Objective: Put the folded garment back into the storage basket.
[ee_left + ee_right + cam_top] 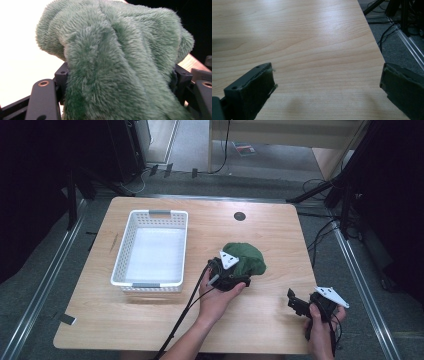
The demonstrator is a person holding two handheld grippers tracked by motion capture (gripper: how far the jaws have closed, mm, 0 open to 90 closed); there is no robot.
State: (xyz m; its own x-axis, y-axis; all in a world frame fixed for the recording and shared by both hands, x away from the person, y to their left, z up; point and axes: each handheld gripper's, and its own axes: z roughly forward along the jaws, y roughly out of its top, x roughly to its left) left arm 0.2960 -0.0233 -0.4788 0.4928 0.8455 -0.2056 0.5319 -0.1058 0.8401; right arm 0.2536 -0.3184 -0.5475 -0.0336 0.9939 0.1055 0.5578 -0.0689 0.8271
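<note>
A green fluffy cloth (246,258) lies bunched right of the table's middle. My left gripper (239,279) is shut on its near edge. In the left gripper view the green fluffy cloth (117,57) bulges up between the two black jaws, which squeeze a fold of it. My right gripper (296,304) hovers near the table's front right corner, apart from the cloth. Its padded jaws stand wide apart in the right gripper view, with bare wood between the pads (262,86) and my right gripper (327,87) holding nothing.
A white perforated basket (122,255) stands on the left half of the wooden table (150,315). A dark round grommet (239,216) sits near the far edge. Cables and stand legs lie on the floor beyond the table's right edge (377,45).
</note>
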